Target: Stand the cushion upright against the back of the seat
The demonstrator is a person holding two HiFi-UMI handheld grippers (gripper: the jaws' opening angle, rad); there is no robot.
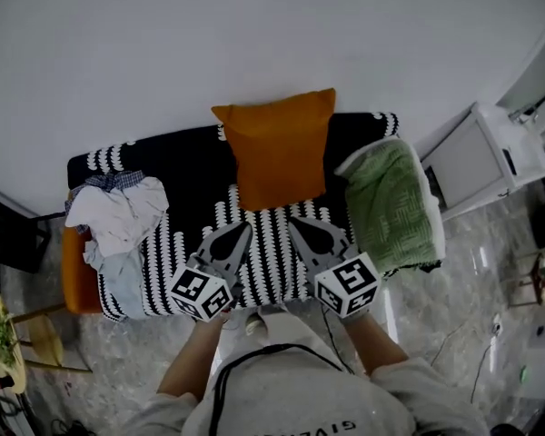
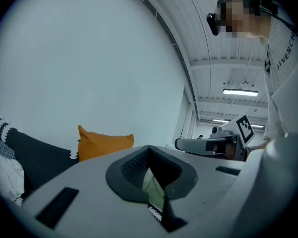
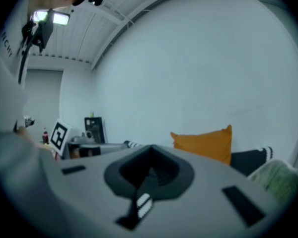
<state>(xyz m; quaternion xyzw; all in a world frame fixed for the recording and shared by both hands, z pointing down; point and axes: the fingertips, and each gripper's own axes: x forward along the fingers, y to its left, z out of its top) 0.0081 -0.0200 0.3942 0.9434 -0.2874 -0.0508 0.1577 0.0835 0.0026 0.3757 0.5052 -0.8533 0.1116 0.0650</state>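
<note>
The orange cushion [image 1: 280,148] stands upright against the back of the sofa [image 1: 186,162], which wears a black-and-white patterned throw. It also shows as the orange cushion [image 2: 104,144] in the left gripper view and the orange cushion [image 3: 206,143] in the right gripper view. My left gripper [image 1: 245,230] and right gripper [image 1: 295,223] hover side by side over the seat's front, a short way in front of the cushion and apart from it. Both are shut with nothing between the jaws. Each points toward the cushion.
A heap of white and blue clothes [image 1: 118,221] lies on the sofa's left end. A folded green blanket [image 1: 391,203] lies on the right end. A white cabinet [image 1: 486,157] stands right of the sofa. A small table [image 1: 0,339] sits at lower left.
</note>
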